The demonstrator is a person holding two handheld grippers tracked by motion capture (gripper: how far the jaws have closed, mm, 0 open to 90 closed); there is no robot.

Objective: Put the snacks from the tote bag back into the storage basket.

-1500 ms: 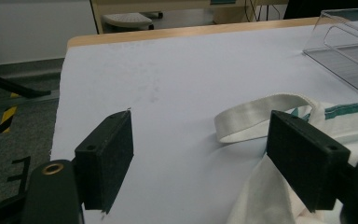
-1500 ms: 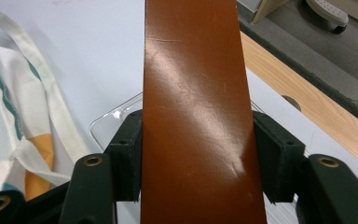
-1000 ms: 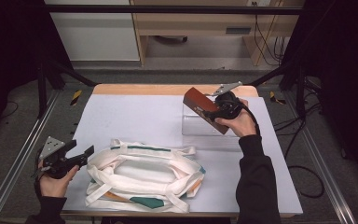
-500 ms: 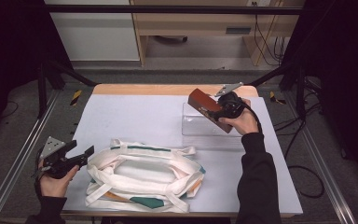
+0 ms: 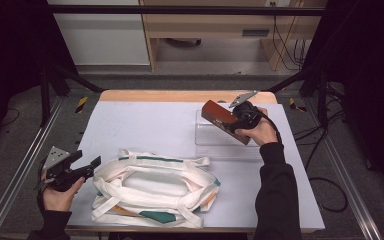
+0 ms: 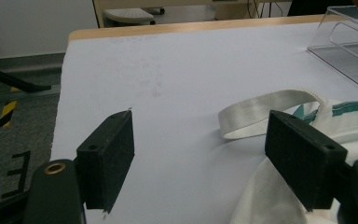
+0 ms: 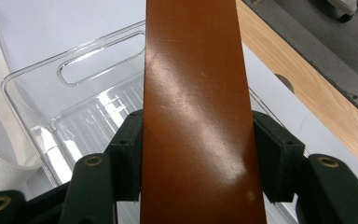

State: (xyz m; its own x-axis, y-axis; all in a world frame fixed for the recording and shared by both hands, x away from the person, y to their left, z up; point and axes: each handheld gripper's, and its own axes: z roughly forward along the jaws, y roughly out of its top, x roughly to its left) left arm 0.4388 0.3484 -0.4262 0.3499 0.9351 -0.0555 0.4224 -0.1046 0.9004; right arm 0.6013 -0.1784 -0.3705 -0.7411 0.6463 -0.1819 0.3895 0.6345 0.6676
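Where a second earlier the brown box (image 5: pixel 225 120) was held lower and nearer the person, it is now seen raised a little and shifted toward the far end of the clear plastic bin (image 5: pixel 215 142), still clamped between the jaws of the right hand-held gripper (image 5: pixel 240 119). In the right gripper view the box (image 7: pixel 198 116) is pressed on both sides by the black pads (image 7: pixel 129 149), with the bin (image 7: pixel 74 112) directly beneath it. The left hand-held gripper (image 5: pixel 82 167) has stayed at the near left corner of the table (image 5: pixel 145 120), its jaws spread wide apart and nothing between them; in the left gripper view one pad (image 6: pixel 303 154) is seen just over the edge of the white tote bag (image 6: pixel 279 196).

The tote bag (image 5: pixel 155 187) is spread flat over the near middle of the table, its handle loop (image 6: pixel 265 112) lying toward the bin. Bag and bin are near each other but apart.

Bare table surface is left across the far left half. The bin lies close to the far right edge, beside the wooden strip (image 5: pixel 180 96) along the back.
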